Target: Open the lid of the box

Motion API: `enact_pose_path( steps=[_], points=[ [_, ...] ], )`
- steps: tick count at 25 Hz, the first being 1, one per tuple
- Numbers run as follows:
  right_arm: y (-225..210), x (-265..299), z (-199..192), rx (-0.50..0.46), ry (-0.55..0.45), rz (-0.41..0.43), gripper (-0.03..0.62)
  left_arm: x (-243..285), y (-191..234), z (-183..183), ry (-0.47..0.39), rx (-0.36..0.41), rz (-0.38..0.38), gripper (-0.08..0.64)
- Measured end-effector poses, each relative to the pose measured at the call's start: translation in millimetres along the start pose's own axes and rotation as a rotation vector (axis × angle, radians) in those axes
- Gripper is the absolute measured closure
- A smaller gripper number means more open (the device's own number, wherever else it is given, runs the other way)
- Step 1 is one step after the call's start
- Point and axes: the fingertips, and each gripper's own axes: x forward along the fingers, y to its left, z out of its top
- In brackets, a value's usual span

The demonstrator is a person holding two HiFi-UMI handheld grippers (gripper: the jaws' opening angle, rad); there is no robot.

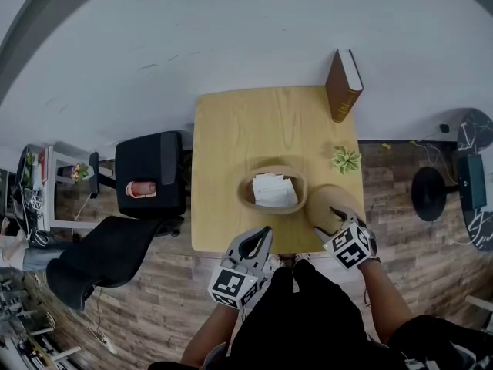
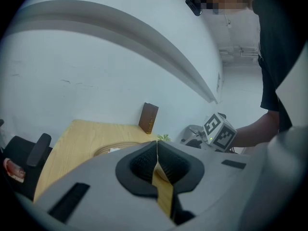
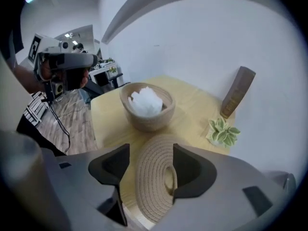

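Round woven rope lid (image 3: 153,189) is laid flat on the light wooden counter (image 1: 231,129) beside the open woven box (image 1: 245,193) — straddled by right tongs (image 3: 150,160), released. Left tongs (image 2: 157,154) are clenched — empty.

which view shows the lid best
The right gripper view: the lid lies flat between the open jaws, its coils clear. The head view shows it partly behind the right gripper. The left gripper view does not show it.
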Motion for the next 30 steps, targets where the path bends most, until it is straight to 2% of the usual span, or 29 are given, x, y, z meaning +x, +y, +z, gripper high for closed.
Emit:
enact_pose_path(
  steps=[10,14,17,24,27,30],
  points=[
    [-6.2,-80.0,108.1,0.005,-0.375,-0.073,0.348,-6.3,1.6,36.2,-0.058,0.026,0.023,0.540],
    [-10.3,-115.0,142.5,-0.025,-0.554,-0.124,0.387,-7.3,0.9,55.3,-0.100,0.065,0.027,0.540],
    [-19.8,-138.6,161.0,-0.055,-0.649,-0.174,0.423,-7.5,6.2,72.4,-0.135,0.070,0.052,0.540],
    [-38.6,-172.0,179.1,0.008,-0.758,-0.230,0.571,-11.1,19.9,105.8,-0.187,0.060,0.092,0.540],
    [-40.4,-181.8,183.6,0.013,-0.767,-0.238,0.574,-11.8,22.8,112.6,-0.207,0.058,0.099,0.540],
    [-39.2,-186.1,191.8,-0.034,-0.807,-0.250,0.574,-8.6,24.1,117.8,-0.213,0.070,0.093,0.540]
  ],
)
